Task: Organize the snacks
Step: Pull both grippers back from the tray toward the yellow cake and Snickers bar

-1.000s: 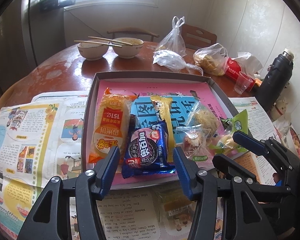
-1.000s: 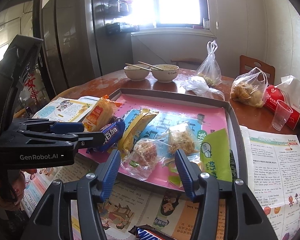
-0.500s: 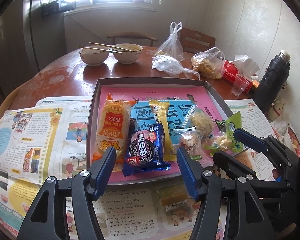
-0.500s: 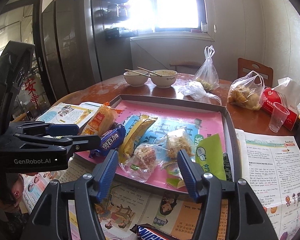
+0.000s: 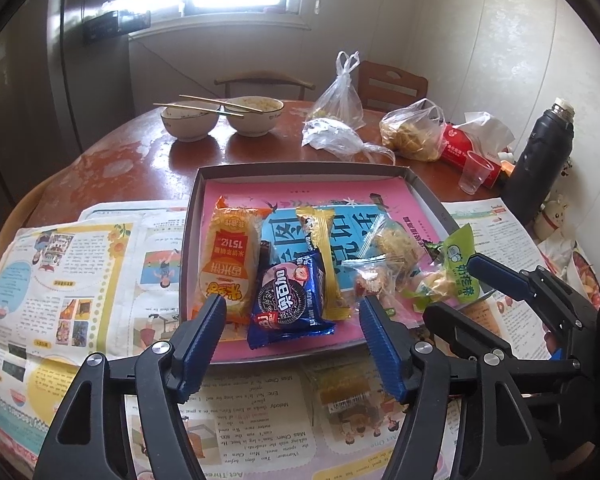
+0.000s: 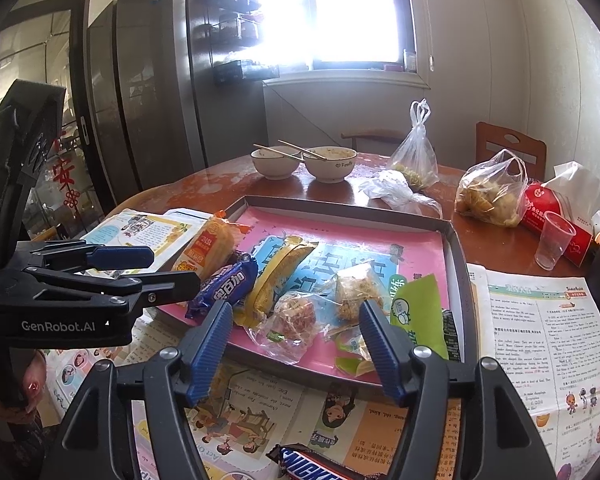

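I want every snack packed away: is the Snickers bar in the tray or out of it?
Out. The Snickers bar lies on the newspaper in front of the tray, outside its near rim.

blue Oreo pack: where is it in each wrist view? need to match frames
Left wrist: blue Oreo pack lies lower centre, at the tray's near edge, between the orange pack and the gold bar.
Right wrist: same pack sits left of centre, seen side-on, just beyond the left gripper.
Shared landmark: the two bowls with chopsticks behind the tray.
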Demonstrator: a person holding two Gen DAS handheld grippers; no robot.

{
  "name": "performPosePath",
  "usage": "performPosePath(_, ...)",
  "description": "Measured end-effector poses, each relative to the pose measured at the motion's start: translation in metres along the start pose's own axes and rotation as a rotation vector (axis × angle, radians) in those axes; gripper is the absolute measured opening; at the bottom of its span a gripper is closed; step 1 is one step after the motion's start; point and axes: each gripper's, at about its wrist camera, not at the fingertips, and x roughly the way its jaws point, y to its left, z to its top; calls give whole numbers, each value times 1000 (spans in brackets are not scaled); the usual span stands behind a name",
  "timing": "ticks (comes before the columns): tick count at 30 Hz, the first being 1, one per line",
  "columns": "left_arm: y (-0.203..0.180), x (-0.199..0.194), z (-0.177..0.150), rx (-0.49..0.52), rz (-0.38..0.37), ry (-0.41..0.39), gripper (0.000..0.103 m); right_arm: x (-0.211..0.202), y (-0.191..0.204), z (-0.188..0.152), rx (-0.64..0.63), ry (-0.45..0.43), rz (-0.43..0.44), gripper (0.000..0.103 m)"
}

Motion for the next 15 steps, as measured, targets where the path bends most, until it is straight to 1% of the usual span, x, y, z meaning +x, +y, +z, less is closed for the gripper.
performPosePath(15, -4, -15, -2, 16, -9, -18, 73, -14, 1, 3, -4, -26, -3, 70)
